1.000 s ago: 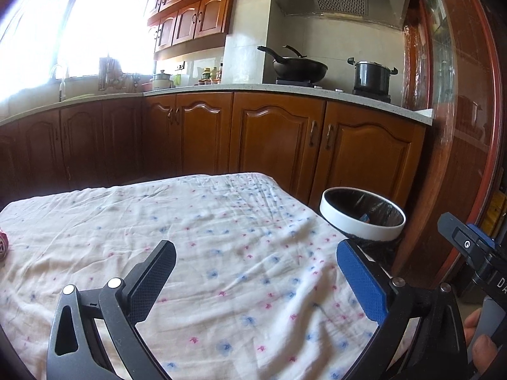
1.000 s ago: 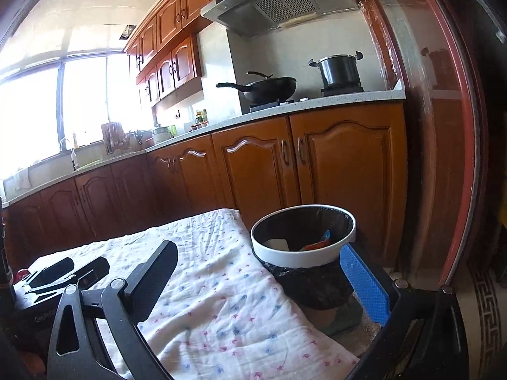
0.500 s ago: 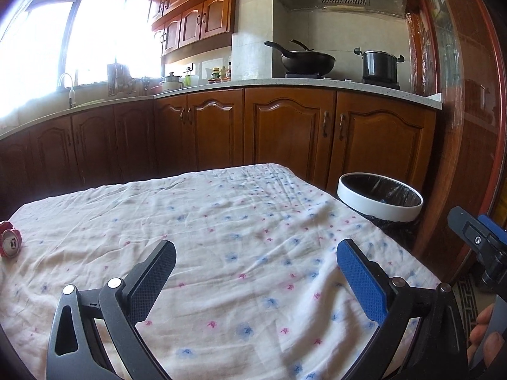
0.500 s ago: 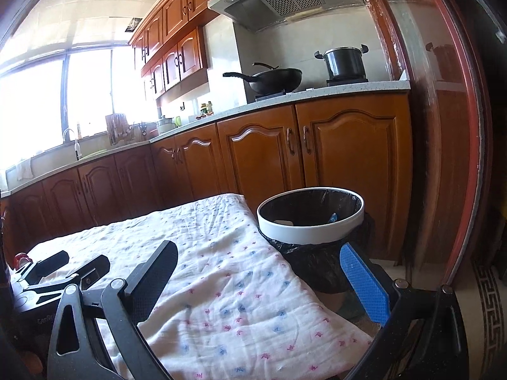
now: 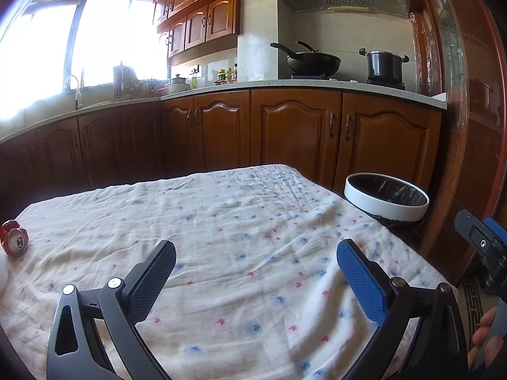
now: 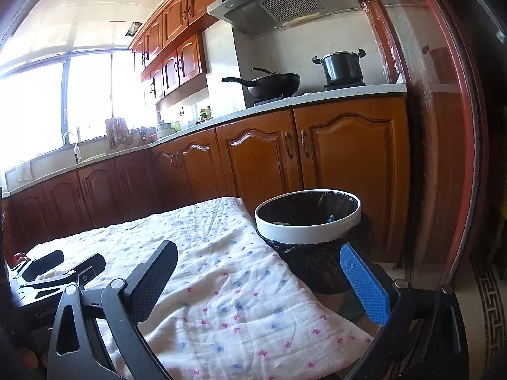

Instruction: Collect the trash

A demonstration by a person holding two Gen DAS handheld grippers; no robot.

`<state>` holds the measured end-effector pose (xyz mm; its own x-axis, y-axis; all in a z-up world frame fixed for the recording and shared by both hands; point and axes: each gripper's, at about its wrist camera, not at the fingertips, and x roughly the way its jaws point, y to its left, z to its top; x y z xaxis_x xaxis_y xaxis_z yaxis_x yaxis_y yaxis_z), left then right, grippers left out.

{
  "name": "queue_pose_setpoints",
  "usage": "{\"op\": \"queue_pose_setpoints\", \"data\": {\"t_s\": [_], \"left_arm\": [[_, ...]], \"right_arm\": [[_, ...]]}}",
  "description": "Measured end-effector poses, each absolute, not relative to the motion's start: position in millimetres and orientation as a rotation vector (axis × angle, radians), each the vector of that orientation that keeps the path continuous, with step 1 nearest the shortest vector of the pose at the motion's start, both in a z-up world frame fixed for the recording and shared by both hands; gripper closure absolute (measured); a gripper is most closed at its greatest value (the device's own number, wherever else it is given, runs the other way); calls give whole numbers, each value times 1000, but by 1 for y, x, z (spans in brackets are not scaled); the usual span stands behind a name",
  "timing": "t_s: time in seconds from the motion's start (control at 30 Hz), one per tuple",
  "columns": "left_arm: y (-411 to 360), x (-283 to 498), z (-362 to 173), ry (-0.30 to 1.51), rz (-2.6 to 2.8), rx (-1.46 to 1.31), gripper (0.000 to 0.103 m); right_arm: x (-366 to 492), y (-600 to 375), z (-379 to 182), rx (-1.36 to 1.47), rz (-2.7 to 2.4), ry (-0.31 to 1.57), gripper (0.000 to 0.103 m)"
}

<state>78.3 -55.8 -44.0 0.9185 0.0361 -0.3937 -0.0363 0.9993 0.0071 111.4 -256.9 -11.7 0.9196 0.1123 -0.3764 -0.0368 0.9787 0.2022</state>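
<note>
At table's far left edge: your trash lay there, a crushed red can (image 5: 14,237) on its side, its silver end facing your left camera.
Can, right view: only a red scrap (image 6: 19,257) showed behind your left gripper, so you could tell little from that side.
Cloth: a white cloth (image 5: 240,237) with blue and pink flowers covered the table, wrinkled; the can rested on it near its left rim.
Bin: a white-rimmed bin (image 6: 307,221) with a black liner stood just beside the table's far right corner, well apart from the can.
Bin contents: you could make out a pale scrap and a blue bit inside, too small to name.
Left gripper (image 5: 255,272): you held it above the cloth, jaws spread wide, nothing between them; the can sat off to its left, apart from both fingers.
Right gripper (image 6: 258,280): you held it over the table's right edge, jaws wide apart and empty; the blue finger (image 6: 364,285) overlapped the bin's liner in view, though whether it touched could not be told.
Your hand: fingers (image 5: 483,338) showed at the lower right of the left view, wrapped on the right gripper's handle.
Behind: brown cabinets (image 5: 285,133) ran under a pale counter, with a wok (image 5: 309,61) and a pot (image 5: 385,65) on the stove.
</note>
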Motion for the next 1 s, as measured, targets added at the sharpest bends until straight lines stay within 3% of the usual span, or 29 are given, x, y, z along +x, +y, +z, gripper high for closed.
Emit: {"op": "queue_pose_setpoints", "data": {"t_s": [1.0], "left_arm": [[-46, 76, -48, 371, 8, 37, 1]], "right_arm": [[106, -255, -6, 195, 93, 367, 0]]}}
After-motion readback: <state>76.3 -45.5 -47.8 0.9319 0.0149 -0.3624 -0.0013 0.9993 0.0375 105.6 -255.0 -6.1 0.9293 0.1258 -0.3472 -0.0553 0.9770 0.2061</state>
